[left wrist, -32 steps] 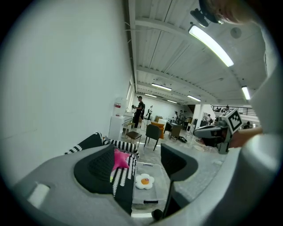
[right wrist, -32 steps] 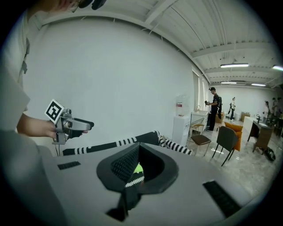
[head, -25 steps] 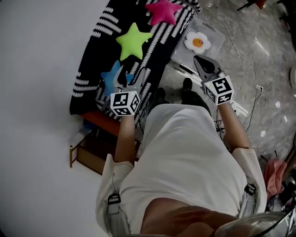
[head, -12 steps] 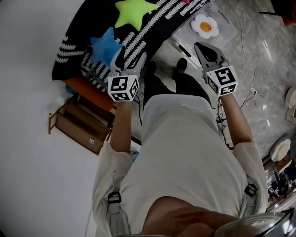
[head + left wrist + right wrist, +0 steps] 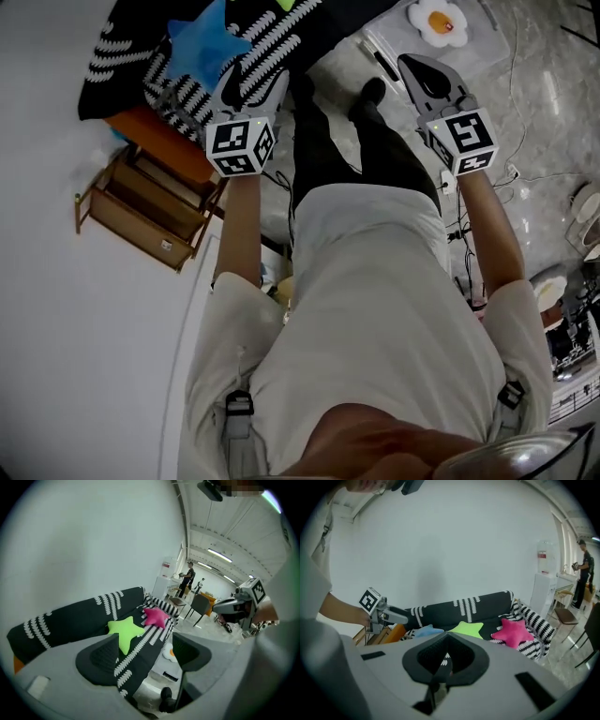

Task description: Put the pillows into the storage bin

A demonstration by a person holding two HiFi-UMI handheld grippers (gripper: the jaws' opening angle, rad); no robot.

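Head view, looking steeply down: at upper left a blue star pillow [image 5: 202, 42] lies on a black-and-white striped sofa [image 5: 117, 70], just beyond the left tongs [image 5: 258, 80]. The left gripper view shows a green star pillow [image 5: 125, 631] and a pink star pillow [image 5: 156, 617] further along the sofa. At upper right a clear storage bin [image 5: 405, 37] sits on the floor with an egg-shaped pillow [image 5: 442, 20] inside. Reaching for the blue star looks like the step in hand. It would go best with the pillow centred between the jaws, gripped at its plump middle rather than a thin tip. The left tongs stand wide apart and empty. The right tongs [image 5: 412, 64], near the bin, are closed on nothing.
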